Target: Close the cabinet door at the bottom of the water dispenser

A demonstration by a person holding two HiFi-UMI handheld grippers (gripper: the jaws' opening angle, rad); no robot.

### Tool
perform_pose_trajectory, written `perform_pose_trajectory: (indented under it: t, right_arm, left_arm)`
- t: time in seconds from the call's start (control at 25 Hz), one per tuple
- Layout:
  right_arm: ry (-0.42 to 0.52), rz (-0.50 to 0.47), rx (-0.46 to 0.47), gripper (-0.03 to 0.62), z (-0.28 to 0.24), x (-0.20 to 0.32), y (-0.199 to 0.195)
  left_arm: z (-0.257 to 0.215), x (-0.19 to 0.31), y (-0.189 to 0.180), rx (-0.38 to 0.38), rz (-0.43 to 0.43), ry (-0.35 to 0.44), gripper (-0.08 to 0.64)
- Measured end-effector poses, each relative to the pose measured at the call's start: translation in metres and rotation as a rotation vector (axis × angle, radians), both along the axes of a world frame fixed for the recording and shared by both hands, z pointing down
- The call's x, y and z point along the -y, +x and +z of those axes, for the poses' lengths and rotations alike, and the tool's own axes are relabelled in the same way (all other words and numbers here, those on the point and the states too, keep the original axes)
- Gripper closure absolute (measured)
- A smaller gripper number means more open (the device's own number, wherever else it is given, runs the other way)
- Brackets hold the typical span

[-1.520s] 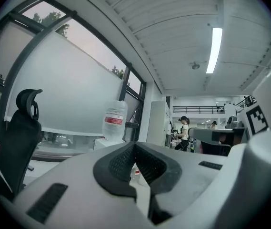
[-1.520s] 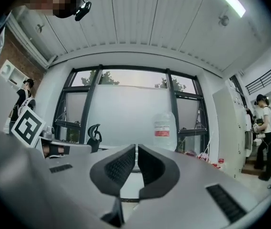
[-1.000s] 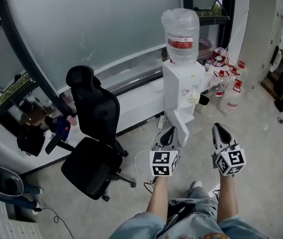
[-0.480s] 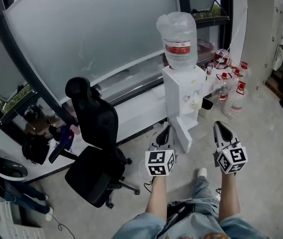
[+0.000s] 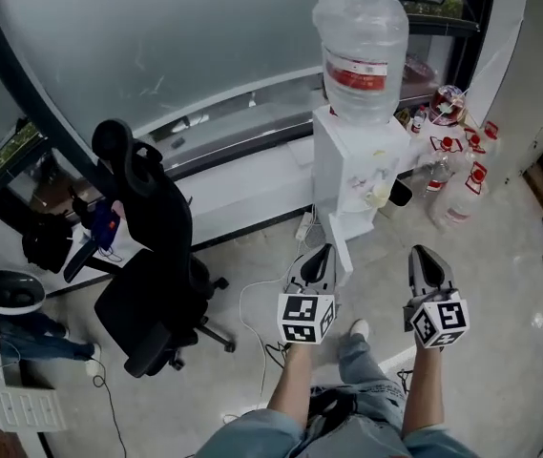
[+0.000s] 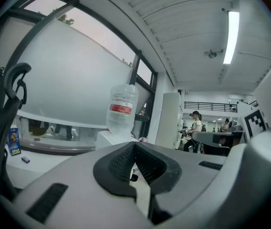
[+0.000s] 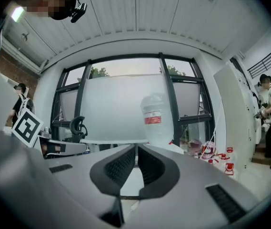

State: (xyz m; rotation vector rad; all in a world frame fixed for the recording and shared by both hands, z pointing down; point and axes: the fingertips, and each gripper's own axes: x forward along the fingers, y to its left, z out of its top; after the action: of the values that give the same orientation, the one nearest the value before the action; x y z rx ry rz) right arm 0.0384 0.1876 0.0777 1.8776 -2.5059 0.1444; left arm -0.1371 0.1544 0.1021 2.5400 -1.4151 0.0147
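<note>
The white water dispenser (image 5: 352,165) has its bottom cabinet door (image 5: 340,244) hanging open toward the person. The left claw (image 5: 321,253) is close to the door's edge, with the right claw (image 5: 425,254) further right. Both claws are pressed together and empty.

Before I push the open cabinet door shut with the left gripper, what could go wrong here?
1. The cabinet door juts out right beside the left gripper; a sideways knock might swing it wider instead of shut.
2. A white cable lies looped between the water dispenser and your shoe; a step could snag it.
3. The large water bottle sits high on the dispenser; a hard push might rock it.
</note>
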Motion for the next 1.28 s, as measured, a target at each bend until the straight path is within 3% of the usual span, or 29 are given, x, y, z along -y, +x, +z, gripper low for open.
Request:
perform_pose_trajectory:
  t: [0.24, 0.48, 0.64, 1.0, 1.28]
  right_arm:
    - [-0.169, -0.039, 0.067, 0.555, 0.077, 0.072, 0.044]
    - [-0.217, -0.052, 0.125, 0.555, 0.111, 0.138, 0.097]
    - [-0.275, -0.032, 0.156, 0.555, 0.143, 0.152, 0.117]
    - [-0.346, -0.168, 0.039, 0.555, 0.220, 0.149, 0.068]
    - [-0.448, -0.234, -0.017, 0.555, 0.300, 0.141, 0.037]
  left_arm:
    - [0.080, 0.054, 0.037, 0.051, -0.074, -0.219, 0.551]
    - [0.094, 0.106, 0.094, 0.095, -0.092, -0.244, 0.549]
    - [0.120, 0.111, 0.102, 0.139, -0.093, -0.306, 0.549]
    - [0.204, 0.106, 0.091, 0.132, -0.154, -0.422, 0.549]
    - [0.284, 0.095, 0.096, 0.173, -0.100, -0.502, 0.549]
